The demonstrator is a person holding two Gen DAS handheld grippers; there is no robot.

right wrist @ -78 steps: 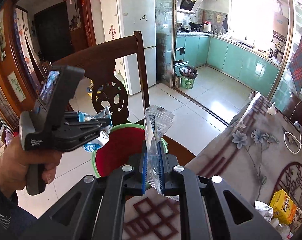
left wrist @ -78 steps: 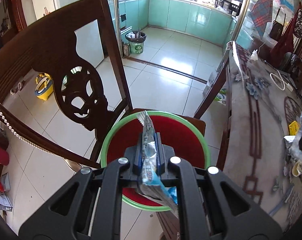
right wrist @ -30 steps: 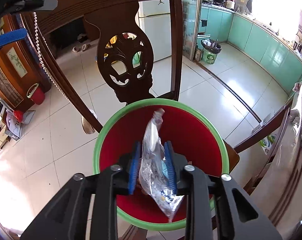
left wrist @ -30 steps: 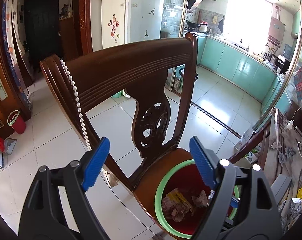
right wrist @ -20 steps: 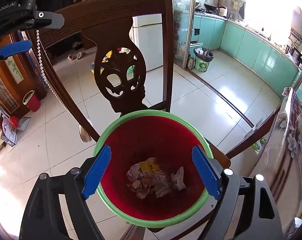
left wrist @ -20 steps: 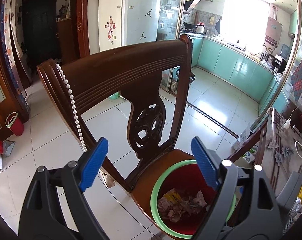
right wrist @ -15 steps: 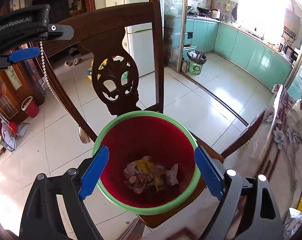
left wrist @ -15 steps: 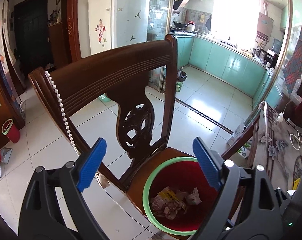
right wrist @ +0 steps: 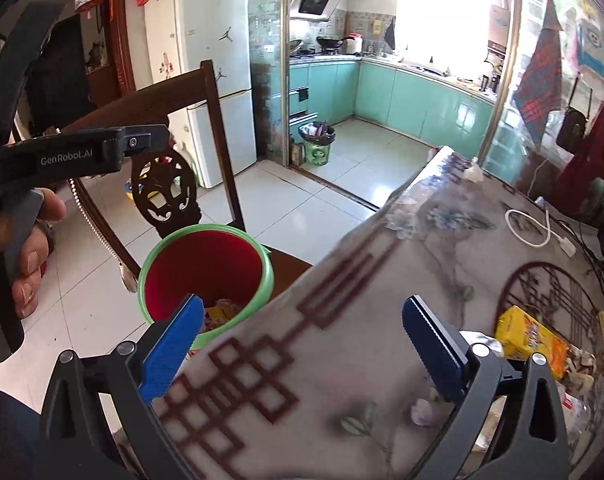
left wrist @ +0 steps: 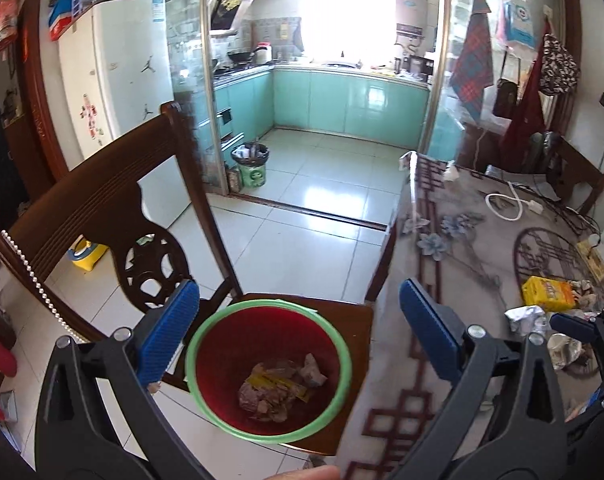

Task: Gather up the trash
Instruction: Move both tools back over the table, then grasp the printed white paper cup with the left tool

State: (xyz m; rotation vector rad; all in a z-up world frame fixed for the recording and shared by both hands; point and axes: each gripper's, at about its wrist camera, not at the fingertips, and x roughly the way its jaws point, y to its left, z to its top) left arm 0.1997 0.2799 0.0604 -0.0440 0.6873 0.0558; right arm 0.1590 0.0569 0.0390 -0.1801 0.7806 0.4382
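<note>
Trash: crumpled wrappers (left wrist: 276,388) lie at the bottom of the red bin (left wrist: 206,364) with a green rim, on the seat of a wooden chair (left wrist: 102,200) beside the bench (left wrist: 474,248).
More trash: a yellow carton (left wrist: 547,293) and foil scraps (left wrist: 528,315) lie on the bench's patterned cloth.
Left tongs (left wrist: 298,330): jaws have just been opening, now wide apart, nothing between them, above the bin.
Right tongs (right wrist: 302,350): jaws have just been opening, now wide, empty, over the bench edge.
Person's hand (right wrist: 26,256): grips the left tongs' handle.
</note>
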